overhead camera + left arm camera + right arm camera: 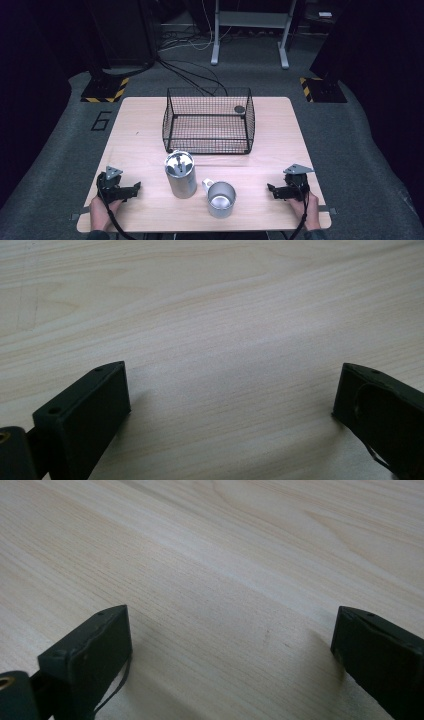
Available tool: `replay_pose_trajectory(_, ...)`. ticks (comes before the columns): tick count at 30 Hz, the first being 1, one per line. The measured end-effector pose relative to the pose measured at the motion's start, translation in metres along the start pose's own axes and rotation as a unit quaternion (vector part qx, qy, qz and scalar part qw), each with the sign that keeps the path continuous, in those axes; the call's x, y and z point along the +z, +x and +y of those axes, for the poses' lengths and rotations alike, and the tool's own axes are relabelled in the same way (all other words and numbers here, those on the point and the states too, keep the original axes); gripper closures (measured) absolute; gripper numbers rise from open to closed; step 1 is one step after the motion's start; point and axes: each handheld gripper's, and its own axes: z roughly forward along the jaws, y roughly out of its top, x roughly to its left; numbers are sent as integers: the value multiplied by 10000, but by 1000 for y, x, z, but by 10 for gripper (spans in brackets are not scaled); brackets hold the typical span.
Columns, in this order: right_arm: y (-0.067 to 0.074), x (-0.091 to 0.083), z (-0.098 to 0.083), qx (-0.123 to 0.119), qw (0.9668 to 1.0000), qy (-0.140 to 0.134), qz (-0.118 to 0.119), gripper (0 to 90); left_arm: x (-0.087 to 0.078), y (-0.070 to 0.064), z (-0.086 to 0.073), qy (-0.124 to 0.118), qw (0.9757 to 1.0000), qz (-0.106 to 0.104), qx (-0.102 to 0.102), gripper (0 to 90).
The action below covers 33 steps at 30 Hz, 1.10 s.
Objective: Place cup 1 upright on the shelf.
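Observation:
A tall metal canister (180,174) stands upright near the table's front middle. A metal mug (220,199) with its handle toward the back left sits just right of it. Behind both stands a black wire basket (208,121) with a small dark round object (239,109) at its back right corner. My left gripper (131,189) rests at the front left of the table, open, its jaws wide apart over bare wood (230,385). My right gripper (272,190) rests at the front right, also open over bare wood (230,625).
The light wooden table (140,140) stands on grey carpet. Cables and a metal frame's legs (216,47) lie on the floor beyond the table. Yellow-black striped bases (106,90) sit at the far left and far right.

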Motion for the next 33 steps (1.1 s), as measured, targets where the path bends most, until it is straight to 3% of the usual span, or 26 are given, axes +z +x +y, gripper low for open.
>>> replay_pose_trajectory(6,-1,-1,0,2,10000,14,-20,23,-1,-3,-1,-4,9999,63,-110,15)
replay_pose_trajectory(8,-1,0,0,4,10000,12,-20,22,-1,-2,-1,-8,10000,67,-58,14)
replay_pose_trajectory(15,0,0,0,57,10000,3,-37,22,-7,-7,-2,-23,9996,-270,-58,30)
replay_pose_trajectory(22,0,1,0,48,10000,-30,-39,23,-14,-16,0,-57,9991,-421,2,40)
replay_pose_trajectory(33,0,1,0,32,10000,-32,-33,22,-30,-53,10,-276,9955,-856,292,19)
